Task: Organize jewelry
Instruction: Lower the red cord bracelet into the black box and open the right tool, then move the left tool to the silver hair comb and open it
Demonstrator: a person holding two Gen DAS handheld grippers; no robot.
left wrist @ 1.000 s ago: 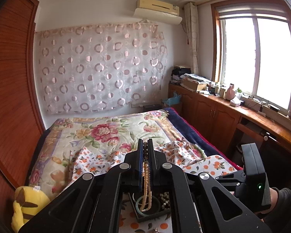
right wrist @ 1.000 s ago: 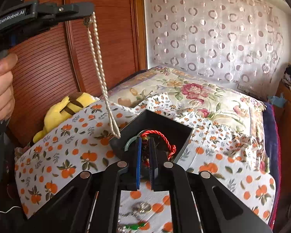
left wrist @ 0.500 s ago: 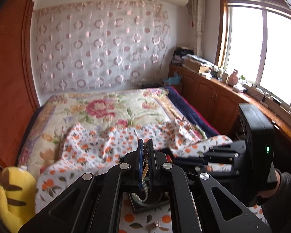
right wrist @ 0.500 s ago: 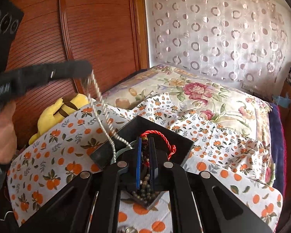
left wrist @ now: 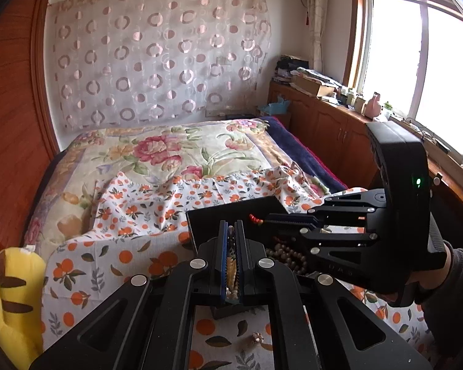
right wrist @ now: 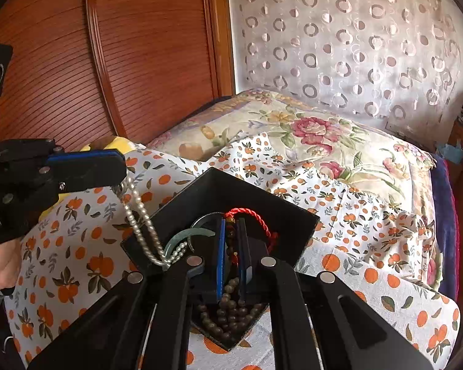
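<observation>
Left gripper [right wrist: 120,171]: jaws closed on one end of a pearl necklace [right wrist: 139,215]. The strand hangs from the tips and trails over the near wall of the black box [right wrist: 296,231], its lower loop lying inside.

Right gripper [right wrist: 230,240]: jaws closed, tips down inside the box, pinching a string of dark wooden beads [right wrist: 228,308] that lies heaped on the box floor directly beneath and behind the tips.

Black box, open-topped, on the orange-print cloth [right wrist: 370,262]: holds the wooden beads, the lower part of the pearl necklace, a pale green bangle [right wrist: 185,236] just left of the right gripper's tips, and a red cord bracelet [right wrist: 256,219] arching just beyond those tips.

Below the left gripper, seen from its own camera: a small gold-coloured trinket [left wrist: 257,336] lies loose on the cloth, outside the box; what kind of piece it is cannot be told.

Left of the left gripper: yellow plush toy [left wrist: 12,302] at the bed's edge.

Beyond both grippers: floral quilt [left wrist: 169,154] over the bed, then a patterned curtain [left wrist: 157,52] on the far wall. A wooden sliding door [right wrist: 139,46] lies to the left. Right of the left gripper: wooden cabinets [left wrist: 330,129] with clutter under a window [left wrist: 416,61].

A hand [right wrist: 1,262] grips the left gripper's handle.
</observation>
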